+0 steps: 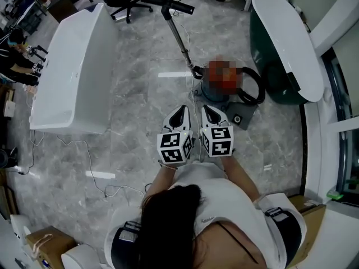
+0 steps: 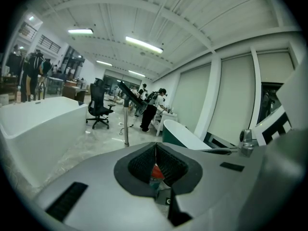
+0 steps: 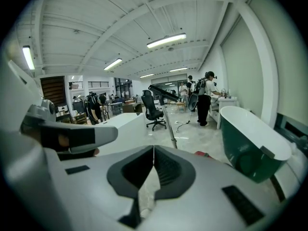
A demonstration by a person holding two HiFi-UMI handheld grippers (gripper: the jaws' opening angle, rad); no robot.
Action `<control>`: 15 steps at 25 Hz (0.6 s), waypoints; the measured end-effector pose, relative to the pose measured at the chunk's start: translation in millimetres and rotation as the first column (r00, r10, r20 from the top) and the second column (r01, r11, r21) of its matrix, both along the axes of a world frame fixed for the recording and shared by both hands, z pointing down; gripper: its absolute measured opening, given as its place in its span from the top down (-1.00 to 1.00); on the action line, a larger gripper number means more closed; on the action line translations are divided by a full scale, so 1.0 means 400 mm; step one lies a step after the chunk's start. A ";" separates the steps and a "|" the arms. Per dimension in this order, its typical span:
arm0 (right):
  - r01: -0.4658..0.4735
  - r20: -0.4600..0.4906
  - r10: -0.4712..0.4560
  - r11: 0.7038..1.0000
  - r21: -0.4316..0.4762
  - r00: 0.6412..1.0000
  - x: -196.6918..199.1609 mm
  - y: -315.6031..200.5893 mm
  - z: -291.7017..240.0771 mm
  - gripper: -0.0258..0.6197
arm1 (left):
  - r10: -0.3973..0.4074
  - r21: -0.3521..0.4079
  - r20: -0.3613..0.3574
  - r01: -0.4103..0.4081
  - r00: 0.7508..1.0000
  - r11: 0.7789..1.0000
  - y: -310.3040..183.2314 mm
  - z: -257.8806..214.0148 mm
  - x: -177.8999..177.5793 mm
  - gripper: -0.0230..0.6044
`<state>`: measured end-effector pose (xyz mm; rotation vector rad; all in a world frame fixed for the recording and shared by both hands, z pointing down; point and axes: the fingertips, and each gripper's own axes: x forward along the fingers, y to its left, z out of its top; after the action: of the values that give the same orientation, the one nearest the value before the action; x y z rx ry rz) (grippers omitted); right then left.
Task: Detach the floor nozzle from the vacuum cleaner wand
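Marbled grey floor [image 1: 140,94] bears a rounded red canister vacuum [image 1: 213,93]; its slim metal wand [image 1: 179,38] slants away to the flat black floor nozzle [image 1: 171,4]. Near the canister, the left gripper [image 1: 180,111] and right gripper [image 1: 208,110] hover clenched and empty.

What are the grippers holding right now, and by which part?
Nothing. The left gripper and right gripper are both shut and empty, side by side, short of the vacuum cleaner wand.

The person wears a white top [image 1: 224,203] under long dark hair [image 1: 168,214]. The left gripper [image 1: 180,114] and right gripper [image 1: 211,112] have pale grey shells, black ribbed pads [image 2: 142,165], and a cube [image 1: 175,147] of black-and-white square markers each.
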<state>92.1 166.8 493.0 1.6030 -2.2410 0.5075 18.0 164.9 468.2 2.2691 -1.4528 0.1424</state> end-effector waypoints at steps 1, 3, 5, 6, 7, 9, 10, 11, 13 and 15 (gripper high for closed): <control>-0.001 -0.001 0.001 1.000 -0.003 1.000 -0.006 -0.009 0.004 0.87 | 0.004 0.000 0.002 -0.004 1.000 1.000 -0.009 0.002 -0.004 0.91; -0.006 -0.003 0.006 1.000 -0.004 1.000 -0.017 -0.030 0.008 0.87 | 0.009 -0.001 0.004 -0.009 1.000 1.000 -0.031 0.007 -0.012 0.91; -0.011 -0.003 0.011 1.000 0.000 1.000 -0.024 -0.058 0.006 0.87 | 0.013 -0.004 0.004 -0.013 1.000 1.000 -0.058 0.011 -0.017 0.91; -0.015 -0.003 0.015 1.000 0.002 1.000 -0.026 -0.073 0.005 0.87 | 0.016 -0.005 0.003 -0.016 1.000 1.000 -0.073 0.010 -0.018 0.91; -0.021 -0.004 0.021 1.000 0.002 1.000 -0.027 -0.087 0.003 0.87 | 0.021 -0.004 0.003 -0.021 1.000 1.000 -0.087 0.008 -0.020 0.91; -0.030 -0.007 0.030 1.000 -0.002 1.000 -0.035 -0.113 0.003 0.87 | 0.031 0.004 0.008 -0.031 0.999 1.000 -0.112 0.001 -0.029 0.91; -0.031 -0.009 0.031 1.000 -0.004 0.999 -0.042 -0.124 0.003 0.87 | 0.034 0.010 0.017 -0.034 0.999 0.999 -0.123 -0.001 -0.036 0.91; -0.030 -0.012 0.030 1.000 -0.004 0.999 -0.049 -0.135 0.003 0.87 | 0.036 0.017 0.031 -0.037 0.999 0.999 -0.134 -0.003 -0.042 0.91; -0.030 -0.017 0.030 1.000 -0.003 0.999 -0.062 -0.158 0.002 0.87 | 0.044 0.033 0.054 -0.045 0.998 0.998 -0.158 -0.007 -0.050 0.91; -0.034 -0.022 0.034 0.999 -0.004 0.999 -0.071 -0.181 0.003 0.87 | 0.050 0.034 0.044 -0.052 0.998 0.998 -0.183 -0.007 -0.057 0.91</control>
<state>63.6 94.6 494.3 1.6391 -2.1990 0.5012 -4.7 91.7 465.3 2.3464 -1.4300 0.1844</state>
